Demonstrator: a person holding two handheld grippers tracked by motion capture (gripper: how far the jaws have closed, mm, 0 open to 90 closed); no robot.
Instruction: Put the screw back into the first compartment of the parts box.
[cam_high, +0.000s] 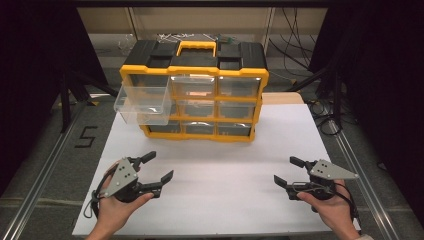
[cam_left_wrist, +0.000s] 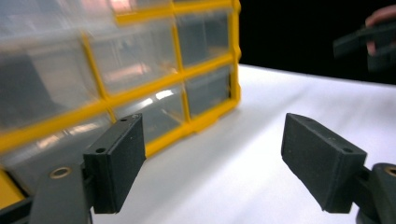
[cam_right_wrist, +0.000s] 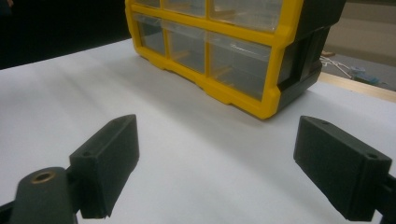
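Note:
A yellow and black drawer cabinet (cam_high: 194, 90) with clear drawers stands at the back of the white tabletop (cam_high: 220, 160). Its top left drawer (cam_high: 142, 105) is pulled out and looks empty. My left gripper (cam_high: 160, 165) is held low over the front left of the table, jaws wide apart with nothing between them. At the front right, my right gripper (cam_high: 284, 170) is likewise open and empty. The left gripper view has the left gripper (cam_left_wrist: 219, 163) close to the cabinet's lower drawers (cam_left_wrist: 140, 79). In the right gripper view, the right gripper (cam_right_wrist: 215, 168) faces the cabinet's corner (cam_right_wrist: 271, 93) from farther off.
A bare wooden edge (cam_high: 282, 98) shows behind the white sheet at the back right. Metal rails (cam_high: 45, 170) run along both sides of the table, and a "5" mark (cam_high: 86, 136) lies on the floor at left. Cables (cam_high: 295, 35) lie behind the cabinet.

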